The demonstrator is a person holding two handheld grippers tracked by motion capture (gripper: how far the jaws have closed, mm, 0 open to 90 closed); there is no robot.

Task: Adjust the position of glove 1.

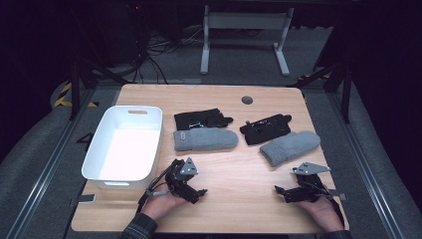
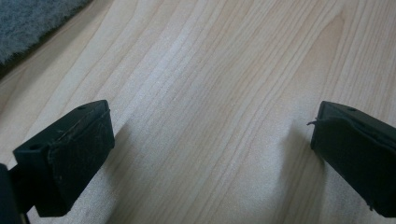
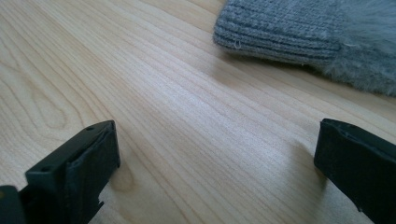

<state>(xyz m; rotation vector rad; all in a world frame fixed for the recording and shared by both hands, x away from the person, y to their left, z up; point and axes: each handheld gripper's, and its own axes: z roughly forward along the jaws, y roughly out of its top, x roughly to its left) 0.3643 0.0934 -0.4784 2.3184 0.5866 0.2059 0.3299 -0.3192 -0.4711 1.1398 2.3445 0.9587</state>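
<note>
The left gripper (image 1: 197, 191) and the right gripper (image 1: 281, 191) are held low at the near edge, well apart, jaws spread wide, nothing gripped between them.

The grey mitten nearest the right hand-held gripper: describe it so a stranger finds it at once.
Start at the wooden table and go to its right half. There the grey mitten lies slanted, just in front of a black glove. Its twin lies straight, nearer the white bin.
</note>
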